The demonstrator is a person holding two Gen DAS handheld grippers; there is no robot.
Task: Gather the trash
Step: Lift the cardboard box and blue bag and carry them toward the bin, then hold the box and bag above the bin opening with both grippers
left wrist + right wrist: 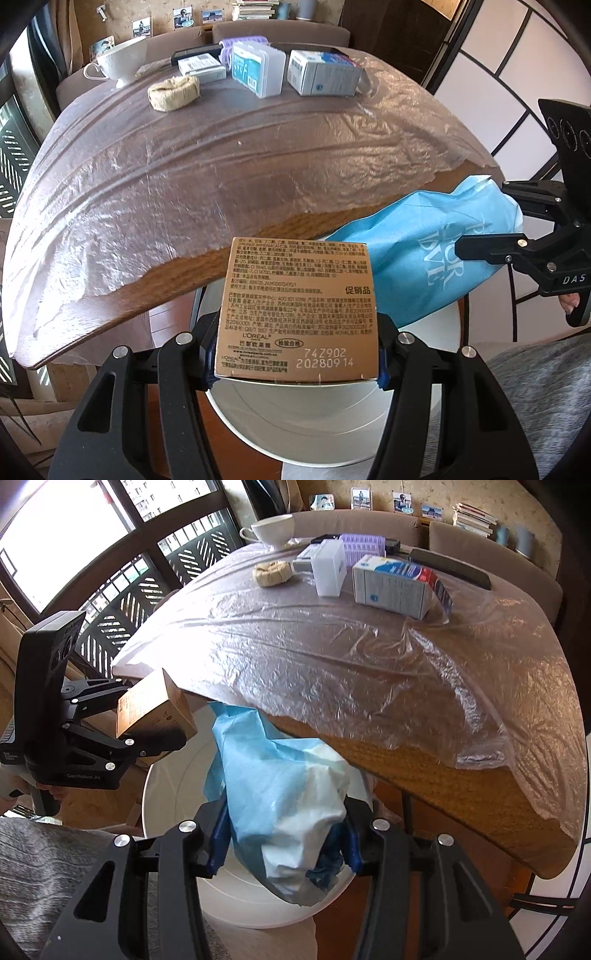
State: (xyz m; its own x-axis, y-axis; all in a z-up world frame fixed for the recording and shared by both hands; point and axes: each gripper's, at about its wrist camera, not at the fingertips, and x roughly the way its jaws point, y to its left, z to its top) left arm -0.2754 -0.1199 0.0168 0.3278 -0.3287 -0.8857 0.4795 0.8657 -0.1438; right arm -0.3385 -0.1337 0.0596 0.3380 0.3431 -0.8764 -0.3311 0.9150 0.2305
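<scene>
- The left gripper (pixel 295 354) had its jaws clamped on a gold L'Oréal carton (pixel 299 306), held just off the table edge and above the white waste bin (pixel 295 424).
- The right gripper (pixel 282 845) was closed on a crumpled blue-and-white bag (pixel 284 794), also hanging over the bin's open mouth.
- Judged from this, two pieces of trash were lifted but neither had been dropped in yet; what showed of the bin's inside was bare.
- Far across the plastic-covered table (pixel 221 177) were a crumpled beige wad (pixel 173 93), a blue-and-white medicine box (pixel 321 72), a clear plastic case (pixel 258 68) and a white teacup (pixel 122 61).
- Which of those counted as trash could not be told; the wad seemed likeliest to remain for collection.
</scene>
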